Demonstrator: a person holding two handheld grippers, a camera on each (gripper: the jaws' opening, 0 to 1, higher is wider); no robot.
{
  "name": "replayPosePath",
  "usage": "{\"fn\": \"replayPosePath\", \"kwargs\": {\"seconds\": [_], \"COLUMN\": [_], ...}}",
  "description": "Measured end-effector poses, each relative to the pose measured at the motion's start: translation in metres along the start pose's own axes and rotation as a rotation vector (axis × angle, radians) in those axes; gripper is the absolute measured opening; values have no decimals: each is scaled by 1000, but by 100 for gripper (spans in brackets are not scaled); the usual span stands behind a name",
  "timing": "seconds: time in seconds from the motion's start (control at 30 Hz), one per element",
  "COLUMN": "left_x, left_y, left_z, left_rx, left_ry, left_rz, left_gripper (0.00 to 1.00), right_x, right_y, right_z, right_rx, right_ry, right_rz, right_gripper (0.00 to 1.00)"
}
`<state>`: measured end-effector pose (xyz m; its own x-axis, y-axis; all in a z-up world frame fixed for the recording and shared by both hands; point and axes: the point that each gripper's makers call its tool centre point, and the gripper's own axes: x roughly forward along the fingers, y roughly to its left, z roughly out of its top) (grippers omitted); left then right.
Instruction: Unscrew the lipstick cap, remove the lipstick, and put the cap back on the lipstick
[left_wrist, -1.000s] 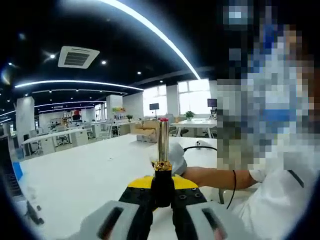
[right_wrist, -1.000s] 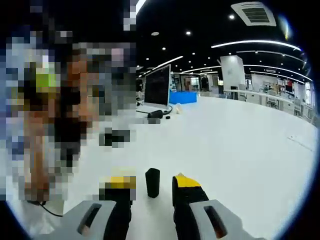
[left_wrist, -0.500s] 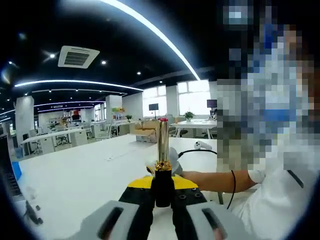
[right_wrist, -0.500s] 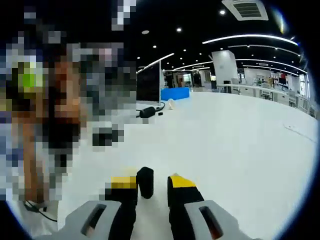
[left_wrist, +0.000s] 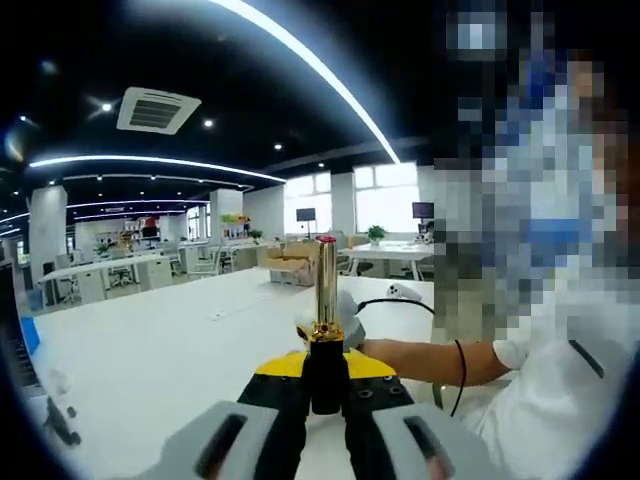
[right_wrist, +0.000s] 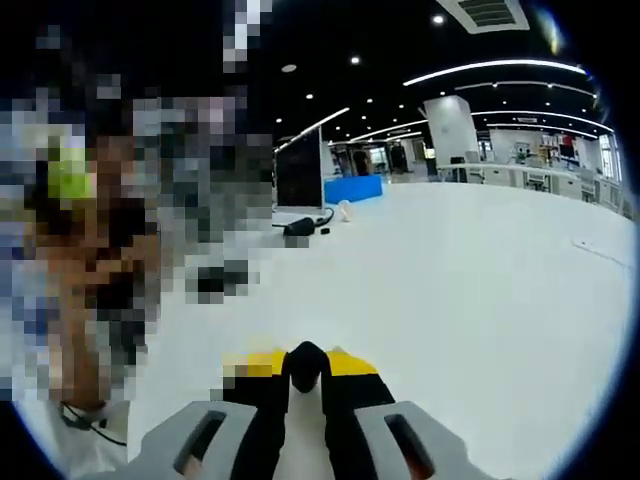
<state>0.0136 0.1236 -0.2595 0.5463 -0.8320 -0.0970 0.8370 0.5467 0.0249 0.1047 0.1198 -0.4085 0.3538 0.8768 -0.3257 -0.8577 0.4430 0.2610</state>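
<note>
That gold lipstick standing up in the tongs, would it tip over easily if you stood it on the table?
Probably. The lipstick is tall and slim, so upright it looks apt to tip, and being round, to roll. Its shiny gold tube may be slippery; the left tongs clamp only its dark base. It looks stiff.

No legible text, label, brand, number or sign is found in either gripper view. Distant wall markings in the office background are too small and blurred to be read.
</note>
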Motion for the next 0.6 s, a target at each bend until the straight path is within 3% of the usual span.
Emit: {"fn": "replayPosePath", "kwargs": {"seconds": [0.3,0.43,0.6], "left_x": [4,5,6], "left_y": [-2,-4,-6], "left_z": [-2,-2,-3], "left_rx": [-10,-14,-11], "left_ry": [2,0,5], "left_rz": [-14,-28,-31], "left_gripper": [13,13,13], "right_x": [-41,-64,-91], "right_y": [5,5,22], "right_z": [22,47,75], "right_rx": [-20,-66,-103], "right_ry": [-37,-66,-100], "right_rz": [15,23,41], "right_gripper": [12,12,12]}}
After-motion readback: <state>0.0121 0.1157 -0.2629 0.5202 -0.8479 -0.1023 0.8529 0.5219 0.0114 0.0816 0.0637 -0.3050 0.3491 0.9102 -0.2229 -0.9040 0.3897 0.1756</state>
